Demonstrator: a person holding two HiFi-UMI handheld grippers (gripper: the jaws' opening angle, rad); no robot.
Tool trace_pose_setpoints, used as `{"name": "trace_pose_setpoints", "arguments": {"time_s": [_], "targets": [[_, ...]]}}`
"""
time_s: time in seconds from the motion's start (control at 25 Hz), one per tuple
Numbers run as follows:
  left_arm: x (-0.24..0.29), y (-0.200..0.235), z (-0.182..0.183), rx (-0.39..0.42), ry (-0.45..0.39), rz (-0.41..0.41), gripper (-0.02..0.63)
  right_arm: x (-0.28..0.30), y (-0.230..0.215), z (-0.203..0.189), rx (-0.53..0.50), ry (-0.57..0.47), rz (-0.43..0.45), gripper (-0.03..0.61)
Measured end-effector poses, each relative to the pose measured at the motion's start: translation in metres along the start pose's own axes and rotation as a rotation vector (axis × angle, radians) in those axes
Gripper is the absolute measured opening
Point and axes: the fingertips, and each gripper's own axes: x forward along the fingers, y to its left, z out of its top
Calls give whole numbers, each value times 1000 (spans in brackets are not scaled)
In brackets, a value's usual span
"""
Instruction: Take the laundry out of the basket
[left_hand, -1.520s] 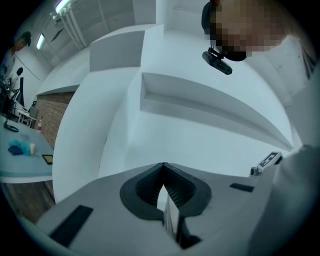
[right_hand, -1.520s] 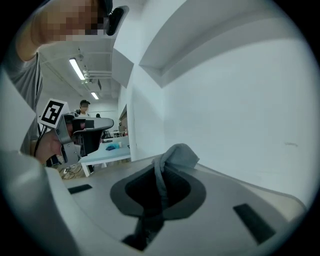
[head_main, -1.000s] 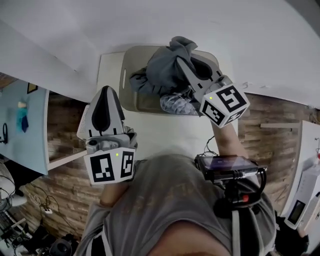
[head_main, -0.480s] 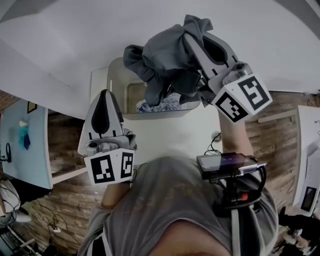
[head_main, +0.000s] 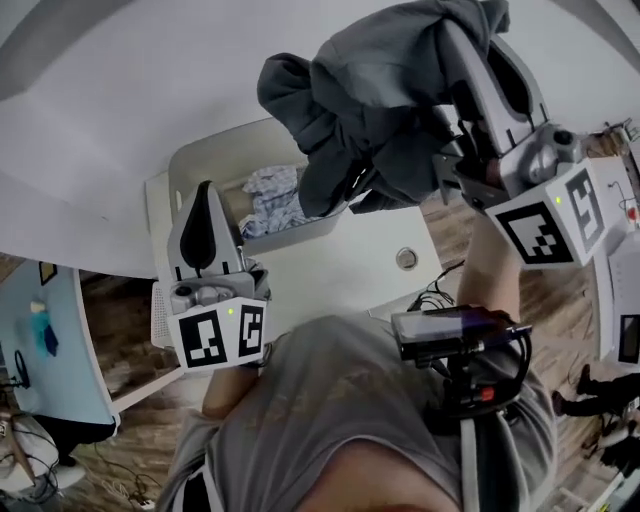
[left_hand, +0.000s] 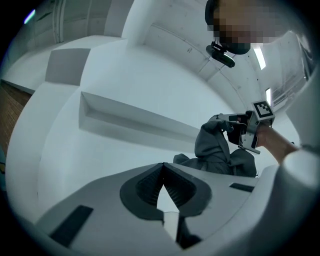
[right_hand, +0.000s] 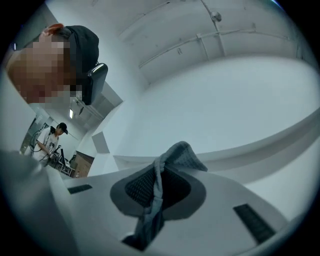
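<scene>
the right gripper, fingers clamped on the grey garment, has lifted it high above the basket. the left gripper is empty, fingers together; patterned laundry remains inside

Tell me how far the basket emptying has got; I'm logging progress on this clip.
Done: no laundry shows set down on the table yet. In hand: the right gripper has its jaws shut on a grey garment, which hangs above the basket. Left: a light patterned cloth lies in the basket; anything under it is hidden. The left gripper is shut and empty.
</scene>
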Motion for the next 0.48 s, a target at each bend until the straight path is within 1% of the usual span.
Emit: {"name": "trace_pose_setpoints", "arguments": {"time_s": [0.12,0.2,0.48], "targets": [[8,-12,-5,-20,3,-44,8,-17,-13,19,-47,-11,-53,35],[14,-19,-8,-34,8,-72,9,-28,-21,23,-69,-1,-91,35],[26,-34,-20,-50,32,-147,8,-61,-34,1,-77,82,-184,35]]}}
